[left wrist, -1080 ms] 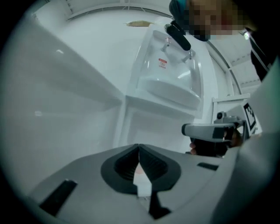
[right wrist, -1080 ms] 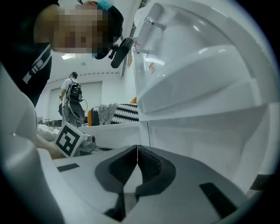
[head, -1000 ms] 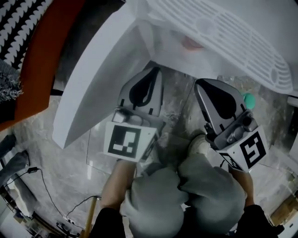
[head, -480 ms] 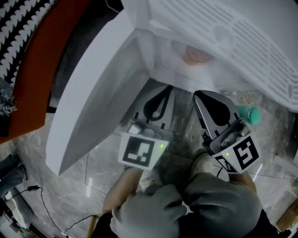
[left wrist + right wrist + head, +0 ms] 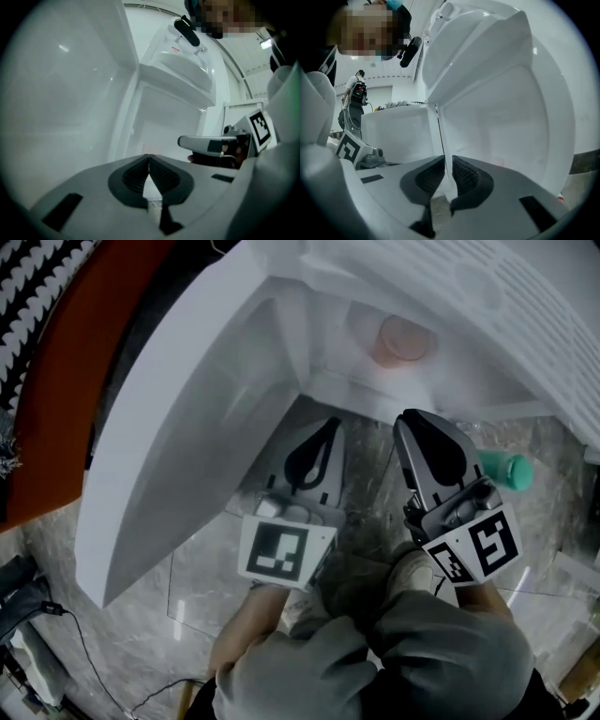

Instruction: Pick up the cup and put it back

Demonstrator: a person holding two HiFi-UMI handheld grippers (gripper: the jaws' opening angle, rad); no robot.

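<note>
A pale pink cup (image 5: 403, 339) stands inside the open white cabinet (image 5: 309, 324), seen hazily from above. Both grippers are held side by side just below its opening, short of the cup. My left gripper (image 5: 330, 424) points at the lower edge of the compartment; its pads meet at the tips (image 5: 149, 158) with nothing between them. My right gripper (image 5: 411, 418) is to its right, below the cup. Its jaws are opening: a narrow slit shows between the pads (image 5: 446, 161), and nothing is in it.
The white door (image 5: 178, 437) swings out at the left. A white slatted panel (image 5: 487, 306) overhangs the upper right. A teal object (image 5: 506, 471) lies on the grey marbled floor (image 5: 141, 559) at the right. An orange surface (image 5: 66, 362) lies far left.
The pink cup has come into clear view inside the cabinet. Both grippers have shifted a little up towards the opening and stayed side by side.
</note>
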